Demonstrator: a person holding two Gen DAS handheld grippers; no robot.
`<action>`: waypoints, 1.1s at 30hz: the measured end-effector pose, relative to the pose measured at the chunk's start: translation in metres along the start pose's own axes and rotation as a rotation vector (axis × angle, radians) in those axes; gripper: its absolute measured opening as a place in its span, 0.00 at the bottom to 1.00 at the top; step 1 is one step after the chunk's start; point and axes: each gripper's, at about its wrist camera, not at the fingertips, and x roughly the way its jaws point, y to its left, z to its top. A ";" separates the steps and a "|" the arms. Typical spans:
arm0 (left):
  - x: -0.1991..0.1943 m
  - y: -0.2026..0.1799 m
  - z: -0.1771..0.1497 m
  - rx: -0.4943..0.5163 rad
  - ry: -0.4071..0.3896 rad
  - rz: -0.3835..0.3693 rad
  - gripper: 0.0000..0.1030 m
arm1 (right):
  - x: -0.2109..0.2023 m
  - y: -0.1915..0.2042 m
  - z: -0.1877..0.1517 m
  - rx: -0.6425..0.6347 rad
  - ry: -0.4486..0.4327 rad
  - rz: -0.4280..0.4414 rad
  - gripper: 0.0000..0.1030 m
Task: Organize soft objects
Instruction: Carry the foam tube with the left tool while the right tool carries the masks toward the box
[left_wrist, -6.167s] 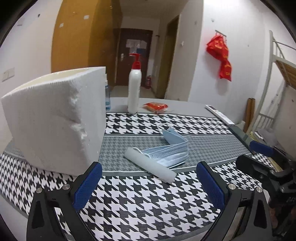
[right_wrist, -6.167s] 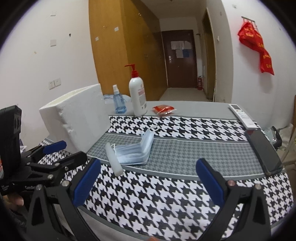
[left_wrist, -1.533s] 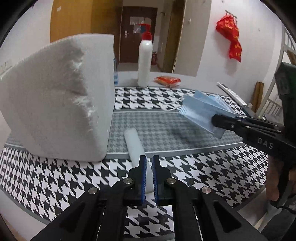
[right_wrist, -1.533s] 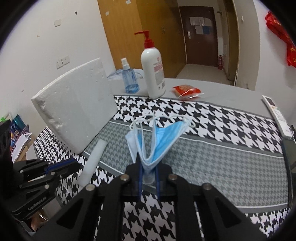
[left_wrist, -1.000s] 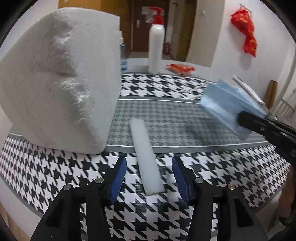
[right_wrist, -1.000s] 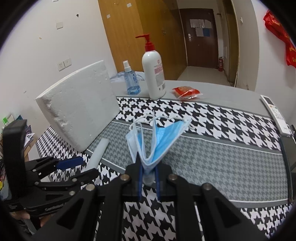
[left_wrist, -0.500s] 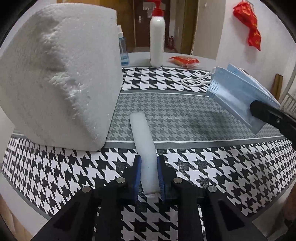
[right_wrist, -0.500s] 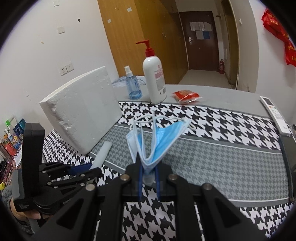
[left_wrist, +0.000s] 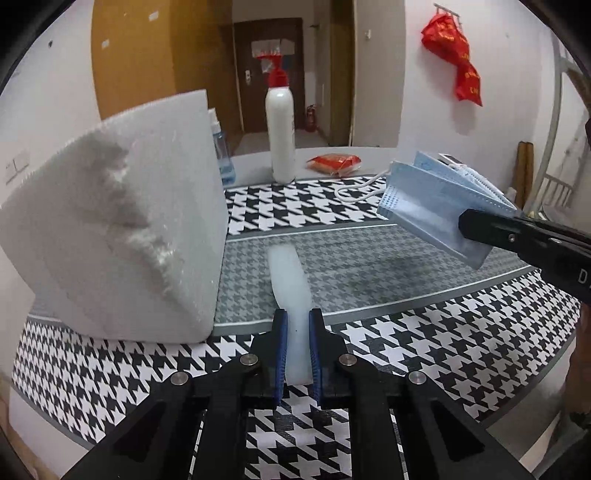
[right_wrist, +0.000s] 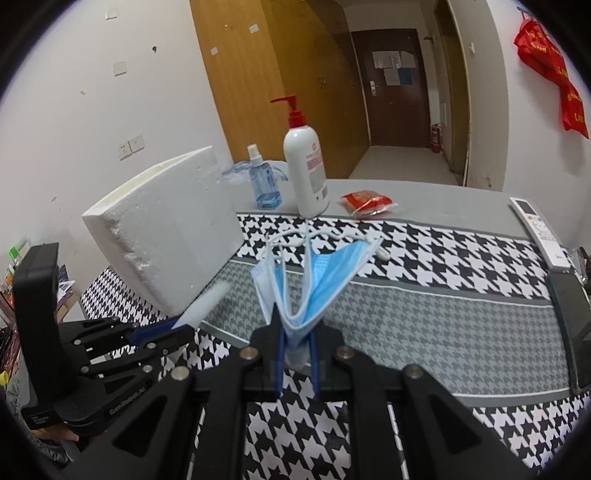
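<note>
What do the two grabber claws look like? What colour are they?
Both grabbers are black. The left gripper and right gripper each have two flat blue pads on thin fingers, angular black arms and round silver bolts. Small white lettering marks their sides. No cables show.

Dim indoor light, strong fisheye warping

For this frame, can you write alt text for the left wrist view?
The left gripper is shut on a white foam strip over a houndstooth tablecloth. Beside it stands a styrofoam block; at right, the right gripper holds folded blue face masks.
</note>
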 end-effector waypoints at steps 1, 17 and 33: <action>-0.001 0.000 0.001 0.003 -0.005 -0.010 0.12 | -0.001 0.000 0.000 0.001 -0.003 -0.003 0.14; -0.045 0.012 0.024 0.045 -0.123 -0.092 0.12 | -0.031 0.019 0.006 0.014 -0.091 -0.071 0.14; -0.090 0.029 0.042 0.109 -0.288 -0.189 0.12 | -0.053 0.039 0.010 0.058 -0.207 -0.145 0.14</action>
